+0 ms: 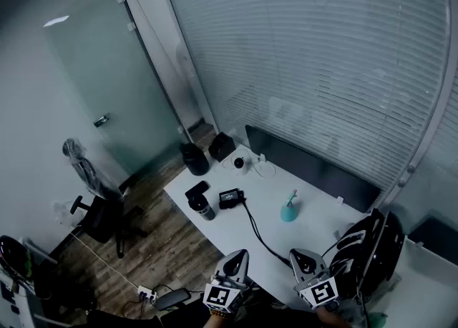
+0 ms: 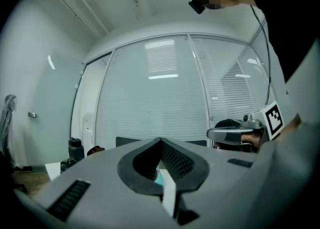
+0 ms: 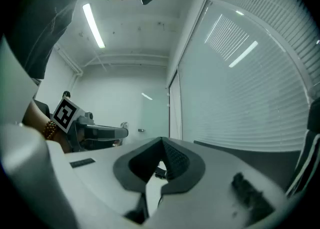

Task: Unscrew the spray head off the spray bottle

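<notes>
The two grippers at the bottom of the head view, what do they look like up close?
The left gripper and right gripper are alike: pale grey shells tapering to a point, each with a cube of black-and-white square markers. Their pads are dark and ribbed, set in a spade-shaped dark surround. A beaded bracelet shows at the wrist behind the left gripper.

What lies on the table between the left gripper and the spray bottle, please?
A black cable crosses the white table there, shown in the head view.
</notes>
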Tool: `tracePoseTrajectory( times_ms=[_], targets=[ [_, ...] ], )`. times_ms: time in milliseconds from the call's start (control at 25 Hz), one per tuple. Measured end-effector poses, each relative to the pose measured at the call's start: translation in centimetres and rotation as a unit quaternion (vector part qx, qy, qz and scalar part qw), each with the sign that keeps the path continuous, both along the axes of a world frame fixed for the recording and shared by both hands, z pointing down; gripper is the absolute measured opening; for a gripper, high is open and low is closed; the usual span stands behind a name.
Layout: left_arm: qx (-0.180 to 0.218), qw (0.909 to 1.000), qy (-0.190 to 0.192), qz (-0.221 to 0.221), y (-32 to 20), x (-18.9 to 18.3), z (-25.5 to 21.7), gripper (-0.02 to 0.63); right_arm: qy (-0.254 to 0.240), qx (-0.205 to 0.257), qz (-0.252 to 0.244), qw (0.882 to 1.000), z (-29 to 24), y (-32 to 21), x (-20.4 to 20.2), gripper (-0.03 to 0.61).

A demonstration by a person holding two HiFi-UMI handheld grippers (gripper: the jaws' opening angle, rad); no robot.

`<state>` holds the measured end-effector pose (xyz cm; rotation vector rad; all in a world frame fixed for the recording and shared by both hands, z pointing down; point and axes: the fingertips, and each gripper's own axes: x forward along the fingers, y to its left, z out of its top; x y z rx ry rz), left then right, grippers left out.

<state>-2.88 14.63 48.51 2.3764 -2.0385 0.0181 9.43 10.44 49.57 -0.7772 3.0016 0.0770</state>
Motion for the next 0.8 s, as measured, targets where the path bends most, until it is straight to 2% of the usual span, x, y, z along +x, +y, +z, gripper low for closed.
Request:
tracePoseTrajectory(
  times_ms=[240, 440, 600, 800],
  targets=[
    [0.0, 0.9994, 0.003, 0.036, -4.8, -3.9, 0.6, 0.004, 0.003, 0.013, 0.027, 1.0, -0.3, -3.5, -4.1, 0.0],
    [-0.002, 0.9951, 0.016, 0.098, -9.4, -5.9, 0.8, 0.004, 0.005, -0.002, 0.09, 0.996, -0.6, -6.4, -5.9, 0.0],
    [-0.001, 0.9862, 0.002, 0.166, -13.5, -6.9, 1.4, 0.005, 0.013, 0.003, 0.14, 0.99, -0.6, -9.1, -7.2, 0.0],
    [-0.024, 0.9706, 0.015, 0.239, -18.0, -7.2, 3.1, 0.004, 0.037, 0.002, 0.204, 0.978, 0.1, -12.2, -7.6, 0.0]
  ],
)
